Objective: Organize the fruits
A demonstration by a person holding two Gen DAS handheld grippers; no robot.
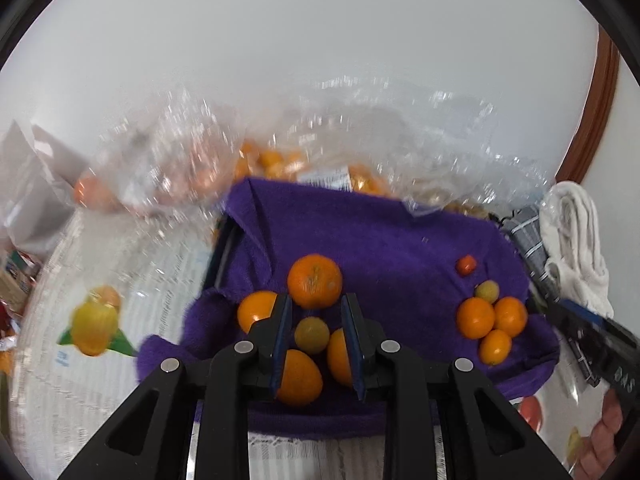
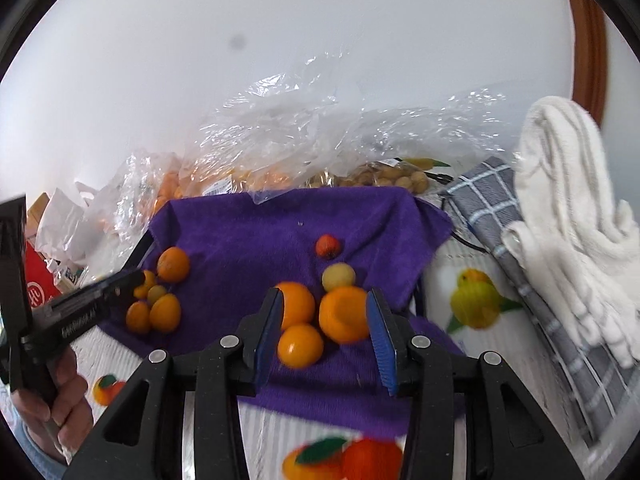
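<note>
A purple towel lies on the table with two clusters of fruit. My left gripper is open over the left cluster: a big orange, a small yellow-green fruit between the fingers, and several oranges around them. My right gripper is open over the right cluster: three oranges, a pale yellow fruit and a small red fruit beyond. The left gripper also shows in the right wrist view, above its cluster.
Clear plastic bags of oranges and small brown fruit stand behind the towel. A grey checked cloth and a white towel lie at the right. The tablecloth has fruit prints. A red box is at far left.
</note>
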